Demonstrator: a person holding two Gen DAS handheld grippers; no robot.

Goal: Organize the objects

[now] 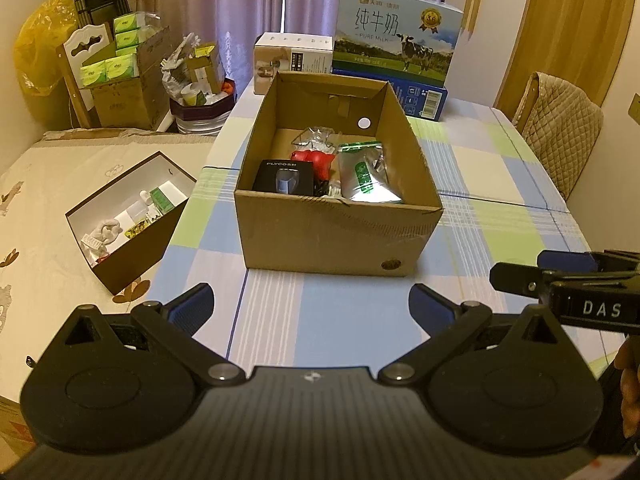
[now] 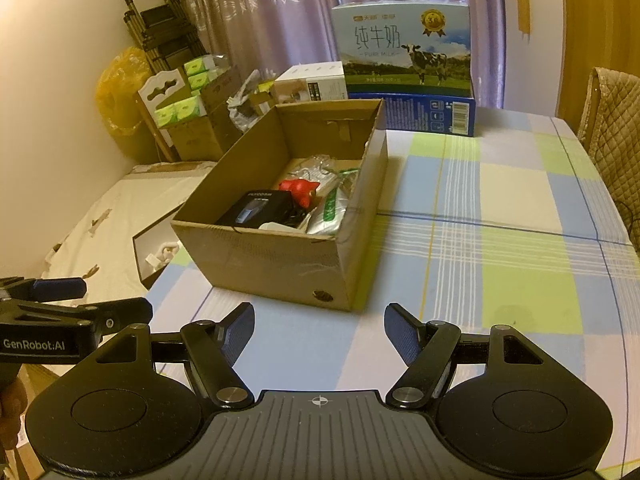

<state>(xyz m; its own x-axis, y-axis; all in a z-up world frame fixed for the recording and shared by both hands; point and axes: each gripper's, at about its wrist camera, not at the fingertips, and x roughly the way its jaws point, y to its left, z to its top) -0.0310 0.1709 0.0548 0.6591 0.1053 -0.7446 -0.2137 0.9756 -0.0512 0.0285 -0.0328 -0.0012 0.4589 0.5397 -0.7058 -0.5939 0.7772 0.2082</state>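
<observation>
An open cardboard box (image 1: 332, 236) (image 2: 256, 264) stands on the checked tablecloth. Inside lie a black shaver box (image 1: 284, 176) (image 2: 252, 210), a red toy (image 1: 314, 160) (image 2: 300, 190), a silver pouch with a green label (image 1: 366, 176) (image 2: 328, 212) and a clear plastic bag (image 1: 312, 136). My left gripper (image 1: 312, 308) is open over the cloth in front of the box, nothing between its fingers. My right gripper (image 2: 320, 334) is also open and empty, just right of the left one; each shows at the edge of the other's view.
A milk carton pack (image 1: 396, 36) (image 2: 404, 52) and a white box (image 1: 294, 60) stand behind the cardboard box. A brown-rimmed tray of small items (image 1: 128, 220) lies on the lower surface at left. A padded chair (image 1: 560, 128) stands at right. Cartons and bags crowd the far left corner.
</observation>
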